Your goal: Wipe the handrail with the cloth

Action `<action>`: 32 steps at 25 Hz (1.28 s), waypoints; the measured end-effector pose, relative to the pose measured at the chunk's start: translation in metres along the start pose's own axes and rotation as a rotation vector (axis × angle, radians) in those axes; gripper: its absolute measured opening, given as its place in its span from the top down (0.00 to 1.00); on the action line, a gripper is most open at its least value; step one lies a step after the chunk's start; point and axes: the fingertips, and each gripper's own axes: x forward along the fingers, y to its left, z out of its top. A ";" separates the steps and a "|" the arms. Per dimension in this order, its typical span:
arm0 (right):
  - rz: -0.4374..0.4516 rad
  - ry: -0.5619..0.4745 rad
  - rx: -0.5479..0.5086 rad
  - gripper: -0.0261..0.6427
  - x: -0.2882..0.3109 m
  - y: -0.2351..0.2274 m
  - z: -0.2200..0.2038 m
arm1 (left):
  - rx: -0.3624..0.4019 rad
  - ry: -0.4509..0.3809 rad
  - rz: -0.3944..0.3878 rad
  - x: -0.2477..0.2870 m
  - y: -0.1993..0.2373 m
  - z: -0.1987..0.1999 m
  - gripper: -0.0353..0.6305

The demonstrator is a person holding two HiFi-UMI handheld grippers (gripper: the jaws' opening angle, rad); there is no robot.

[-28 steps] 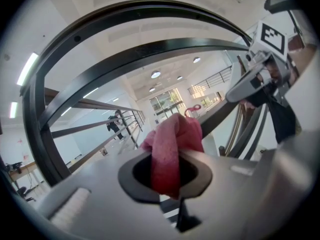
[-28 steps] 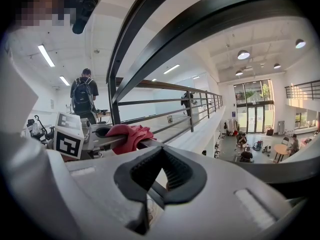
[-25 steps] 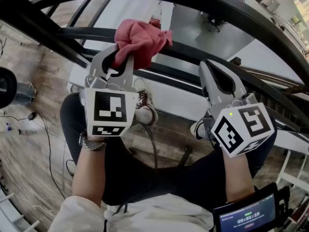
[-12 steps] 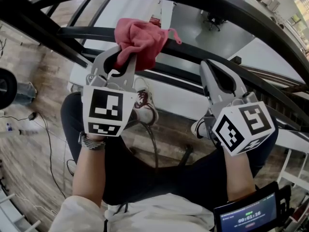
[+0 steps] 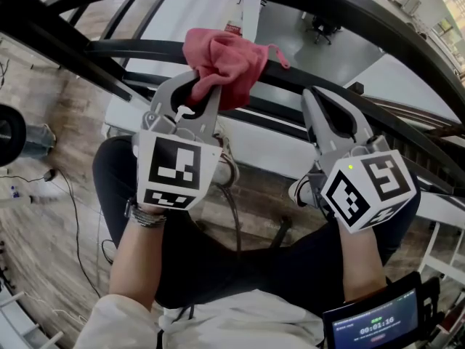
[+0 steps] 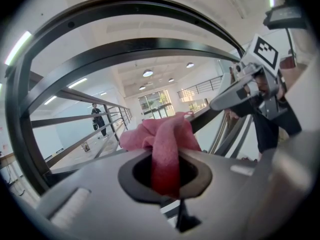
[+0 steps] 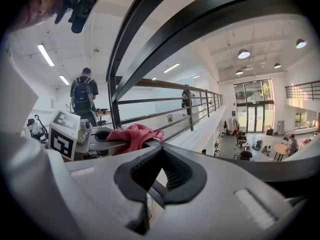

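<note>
Digits on screen (image 5: 370,327), well below handrail (image 5: 298,80), are too small to be read. Both forearms are stretched toward handrail. Left tongs (image 5: 195,86) are clenched on pink cloth (image 5: 225,60), bunched against handrail. Right tongs (image 5: 312,97) are closed on themselves, tips just beside handrail.

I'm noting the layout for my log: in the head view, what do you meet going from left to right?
Dark round object at the left edge → left hand-held gripper, shut on the pink cloth → right hand-held gripper, shut with nothing in it.
</note>
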 end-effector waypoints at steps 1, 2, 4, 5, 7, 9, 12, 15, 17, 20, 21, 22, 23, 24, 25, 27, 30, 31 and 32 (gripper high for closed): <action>-0.001 0.000 0.000 0.96 0.000 0.000 0.000 | 0.005 -0.003 -0.004 0.001 -0.002 0.002 0.90; -0.001 -0.001 -0.001 0.96 0.000 0.000 0.000 | 0.009 -0.005 -0.007 0.001 -0.004 0.003 0.90; 0.000 -0.002 -0.002 0.96 -0.001 0.000 0.001 | 0.008 -0.003 -0.009 0.001 -0.006 0.004 0.90; 0.000 -0.003 -0.003 0.96 -0.001 0.000 0.001 | 0.005 0.000 -0.010 0.001 -0.006 0.004 0.90; 0.001 -0.002 -0.003 0.96 -0.001 0.001 0.001 | -0.004 0.005 -0.012 0.001 -0.006 0.004 0.90; 0.001 -0.001 -0.003 0.96 -0.001 0.001 0.000 | -0.011 0.009 -0.016 0.002 -0.007 0.004 0.90; 0.001 0.000 -0.004 0.96 -0.001 0.000 -0.001 | -0.013 0.006 -0.028 0.003 -0.011 0.006 0.90; -0.001 0.002 -0.004 0.96 0.000 0.000 -0.003 | -0.003 -0.001 -0.038 0.004 -0.015 0.007 0.90; -0.001 0.002 -0.004 0.96 -0.001 0.000 -0.002 | 0.001 -0.004 -0.044 0.004 -0.017 0.009 0.90; 0.000 0.002 -0.005 0.96 -0.001 0.000 -0.002 | 0.007 -0.009 -0.054 0.005 -0.021 0.012 0.90; 0.000 0.002 -0.005 0.96 -0.001 0.000 -0.002 | 0.010 -0.011 -0.059 0.006 -0.023 0.014 0.90; -0.001 0.003 -0.005 0.96 -0.001 -0.001 -0.003 | 0.014 -0.013 -0.063 0.006 -0.025 0.015 0.90; -0.001 0.005 -0.005 0.96 -0.001 -0.001 -0.003 | 0.018 -0.015 -0.068 0.007 -0.027 0.015 0.90; -0.002 0.006 -0.005 0.96 -0.001 -0.001 -0.004 | 0.022 -0.016 -0.072 0.007 -0.029 0.016 0.90; -0.003 0.007 -0.004 0.96 -0.001 -0.001 -0.004 | 0.025 -0.017 -0.075 0.008 -0.030 0.017 0.90; -0.004 0.007 -0.004 0.96 0.000 -0.002 -0.003 | 0.028 -0.016 -0.077 0.009 -0.031 0.017 0.90; -0.004 0.005 -0.006 0.96 0.000 -0.002 -0.002 | 0.023 -0.004 -0.075 0.009 -0.031 0.018 0.90; -0.004 0.005 -0.007 0.96 0.000 -0.002 -0.002 | 0.022 -0.001 -0.074 0.009 -0.031 0.018 0.90; -0.004 0.006 -0.008 0.96 0.000 -0.002 -0.003 | 0.020 0.001 -0.074 0.009 -0.030 0.018 0.90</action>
